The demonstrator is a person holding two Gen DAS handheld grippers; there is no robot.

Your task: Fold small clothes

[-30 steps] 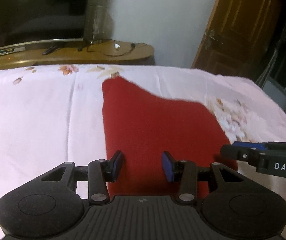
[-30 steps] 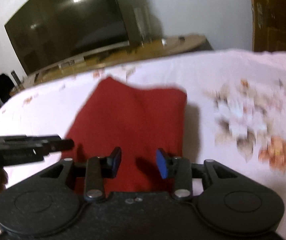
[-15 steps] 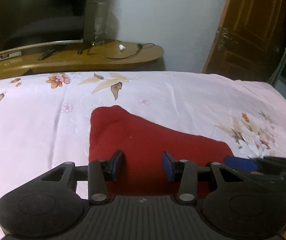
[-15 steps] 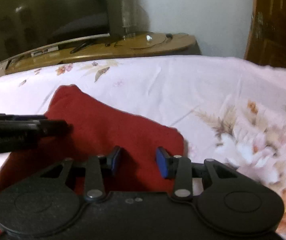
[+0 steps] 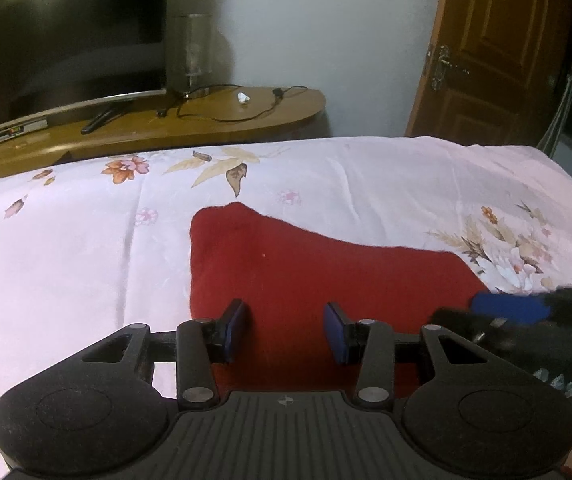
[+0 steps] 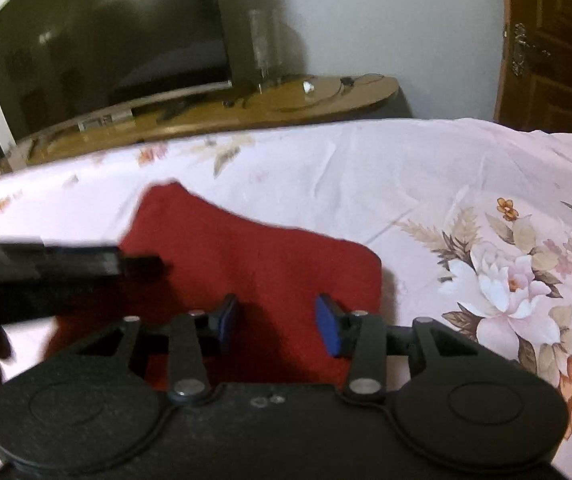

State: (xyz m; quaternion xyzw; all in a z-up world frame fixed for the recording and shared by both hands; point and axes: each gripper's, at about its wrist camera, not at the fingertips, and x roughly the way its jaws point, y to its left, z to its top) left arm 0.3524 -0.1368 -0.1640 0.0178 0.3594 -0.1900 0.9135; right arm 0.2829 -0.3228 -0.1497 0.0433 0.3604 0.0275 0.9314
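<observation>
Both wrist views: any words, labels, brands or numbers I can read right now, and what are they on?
"DAS": blurred pale letters on the black body of the right gripper at the left wrist view's lower right edge; a tentative reading.
Small round emblem on the ribbed black body of the left gripper: a mark, no letters.
Silver set-top box on the curved wooden TV stand: front markings too small to read.
Nothing readable in the right wrist view.

Both wrist views look down-forward, close over bed (image 5: pixel 65 260); shared: red cloth (image 5: pixel 306 272) (image 6: pixel 253 264) centre, TV (image 5: pixel 61 28) upper left.
</observation>
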